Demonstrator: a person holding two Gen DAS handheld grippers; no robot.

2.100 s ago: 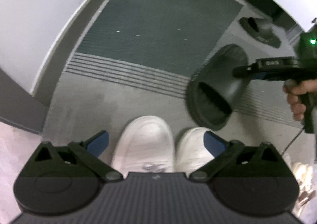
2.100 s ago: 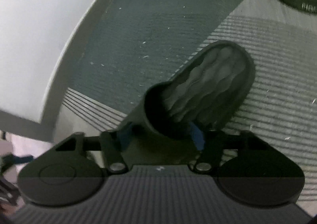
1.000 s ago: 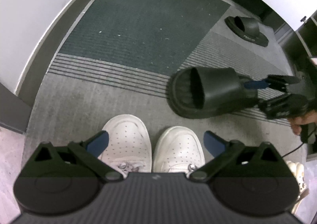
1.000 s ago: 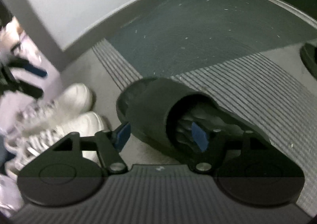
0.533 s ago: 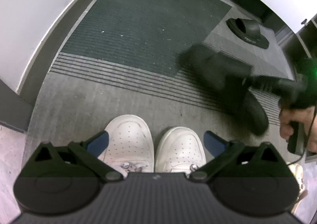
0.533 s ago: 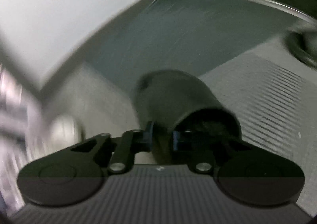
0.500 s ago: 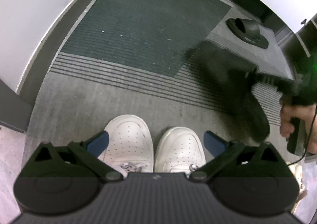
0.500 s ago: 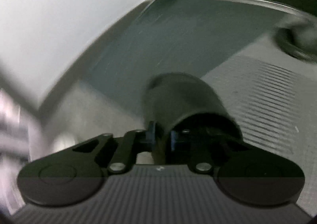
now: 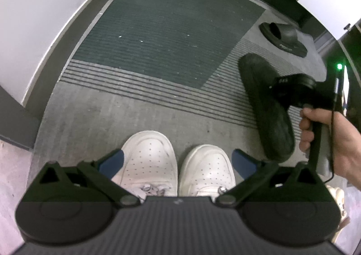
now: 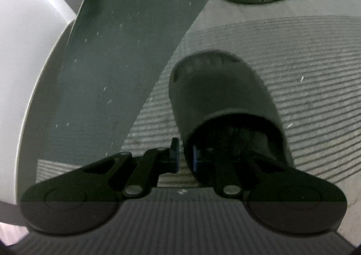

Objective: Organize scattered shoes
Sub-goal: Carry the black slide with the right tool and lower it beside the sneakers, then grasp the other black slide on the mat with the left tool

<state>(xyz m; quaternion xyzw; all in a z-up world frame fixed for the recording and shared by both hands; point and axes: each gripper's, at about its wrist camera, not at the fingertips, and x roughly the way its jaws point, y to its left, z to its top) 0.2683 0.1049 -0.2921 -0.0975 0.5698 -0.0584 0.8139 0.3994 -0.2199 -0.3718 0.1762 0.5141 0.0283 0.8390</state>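
Black rubber fills the middle of our right wrist view: a black slide sandal [image 10: 221,92] lies on the ribbed grey mat [image 10: 304,88], its toe pointing away from us. Our right tool [image 10: 185,155] sits at the near edge of the strap. One blue pad is outside the strap wall and the other inside the opening, with only a narrow gap between them. The jaws have just eased slightly apart, and the strap wall is between them; we cannot tell whether the pads actually press on it.

From our left wrist view, the same sandal [image 9: 266,106] lies to the right of a pair of white sneakers [image 9: 176,164], near them but apart. The right hand [image 9: 327,137] grips the tool's handle above the sandal's heel. A second black sandal [image 9: 282,38] rests farther off, near the corner of the dark green mat [image 9: 171,29].

Our left tool [image 9: 177,162] hangs above the sneakers' toes with its jaws wide, the blue fingertips [image 9: 111,162] flanking the pair and gripping nothing.
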